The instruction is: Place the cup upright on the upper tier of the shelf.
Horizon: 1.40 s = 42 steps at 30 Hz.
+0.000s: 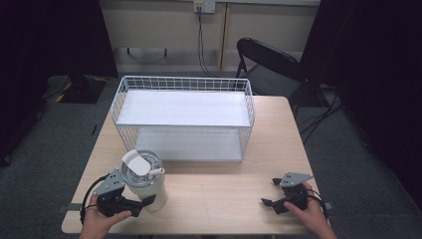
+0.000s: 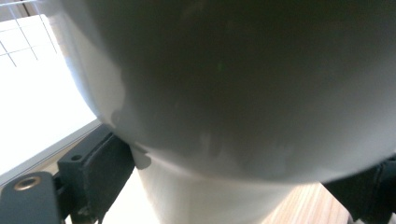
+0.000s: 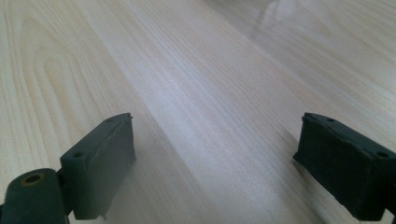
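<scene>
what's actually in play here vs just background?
In play:
- white tumbler, standing on the table with the left gripper closed around its lower body
- white wire rack, likely its destination
- right gripper, open, nothing between its jaws, low over bare wood

Background:
- black folding chair behind the table
- cable down the wall

Dim surroundings, blurred close-up views

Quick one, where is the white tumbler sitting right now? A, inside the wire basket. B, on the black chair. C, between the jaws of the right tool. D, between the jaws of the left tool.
D: the white tumbler stands on the table with the left tool closed around its base, one pad against its wall.
</scene>
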Each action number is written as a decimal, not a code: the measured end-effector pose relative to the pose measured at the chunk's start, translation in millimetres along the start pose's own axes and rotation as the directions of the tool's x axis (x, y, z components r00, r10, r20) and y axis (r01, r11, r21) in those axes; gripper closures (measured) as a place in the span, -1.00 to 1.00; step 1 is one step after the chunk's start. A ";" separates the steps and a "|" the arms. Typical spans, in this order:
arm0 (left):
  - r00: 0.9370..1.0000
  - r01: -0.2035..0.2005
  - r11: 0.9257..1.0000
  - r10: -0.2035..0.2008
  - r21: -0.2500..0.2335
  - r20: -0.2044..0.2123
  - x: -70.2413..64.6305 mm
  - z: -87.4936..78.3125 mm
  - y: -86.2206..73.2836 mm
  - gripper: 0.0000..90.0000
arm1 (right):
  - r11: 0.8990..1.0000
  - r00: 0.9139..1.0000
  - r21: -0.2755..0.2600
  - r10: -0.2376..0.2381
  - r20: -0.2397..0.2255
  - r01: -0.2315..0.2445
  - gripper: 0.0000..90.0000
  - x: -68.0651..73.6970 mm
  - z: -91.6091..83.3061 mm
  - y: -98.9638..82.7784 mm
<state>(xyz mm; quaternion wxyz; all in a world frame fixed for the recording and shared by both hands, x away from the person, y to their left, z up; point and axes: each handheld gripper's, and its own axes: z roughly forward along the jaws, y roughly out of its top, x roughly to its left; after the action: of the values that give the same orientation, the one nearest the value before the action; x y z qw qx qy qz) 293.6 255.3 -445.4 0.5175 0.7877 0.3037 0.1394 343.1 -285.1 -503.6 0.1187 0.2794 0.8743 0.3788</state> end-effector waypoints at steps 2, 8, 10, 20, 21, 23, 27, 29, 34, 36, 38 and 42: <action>1.000 -0.005 1.000 0.005 -0.008 -0.002 -0.2 0.6 -0.8 -0.81 | 1.000 1.000 0.000 0.000 0.000 0.000 -0.77 0.0 0.0 0.0; 1.000 -0.021 0.999 0.021 -0.032 -0.006 -1.4 2.7 -1.4 -0.81 | 1.000 1.000 0.000 0.000 0.000 0.000 -0.77 0.0 0.0 0.0; 1.000 -0.030 0.999 0.029 -0.041 -0.007 -1.6 3.3 -1.5 -0.81 | 1.000 1.000 0.000 0.000 0.000 0.000 -0.77 0.0 0.0 0.0; 0.999 -0.033 0.995 0.032 -0.090 -0.019 -3.4 9.9 -2.3 -0.80 | 1.000 1.000 0.000 0.000 0.001 0.000 -0.77 -0.1 0.1 0.1; 0.999 -0.038 0.995 0.036 -0.089 -0.023 -3.9 10.3 -1.5 -0.80 | 1.000 1.000 0.000 0.000 0.001 0.000 -0.77 -0.1 0.1 0.1; 0.999 -0.039 0.995 0.037 -0.093 -0.026 -5.0 10.8 -1.6 -0.79 | 1.000 1.000 0.000 0.000 0.001 0.000 -0.77 -0.1 0.2 0.1; 0.999 -0.027 0.995 0.025 -0.098 -0.031 -3.4 8.8 -3.2 -0.79 | 1.000 1.000 0.001 0.000 0.001 0.000 -0.77 -0.1 0.1 0.1; 0.999 -0.012 0.994 0.008 -0.108 -0.034 -1.9 7.3 -4.9 -0.78 | 1.000 1.000 0.000 0.000 0.001 0.000 -0.77 -0.1 0.1 0.1; 0.999 -0.008 0.992 0.004 -0.123 -0.033 -1.4 4.8 -7.3 -0.78 | 1.000 1.000 0.000 0.000 0.001 0.000 -0.77 -0.1 0.1 0.2; 0.999 -0.024 0.992 0.020 -0.121 -0.033 -3.4 5.4 -7.7 -0.78 | 1.000 1.000 0.000 0.000 0.001 0.000 -0.77 -0.1 0.2 0.2; 0.997 -0.070 0.991 0.066 -0.114 -0.043 -6.8 6.4 -7.1 -0.78 | 1.000 1.000 0.000 0.000 0.001 0.000 -0.77 -0.1 0.1 0.1; 0.998 -0.046 0.991 0.042 -0.123 -0.035 -5.7 5.4 -9.4 -0.79 | 1.000 1.000 0.000 0.000 0.001 0.000 -0.77 0.0 0.2 0.2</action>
<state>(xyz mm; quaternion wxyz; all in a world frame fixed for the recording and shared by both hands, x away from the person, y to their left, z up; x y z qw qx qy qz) 288.9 250.4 -455.6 0.5572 0.7583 0.2853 0.1821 343.2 -284.9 -503.6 0.1191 0.2796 0.8743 0.3785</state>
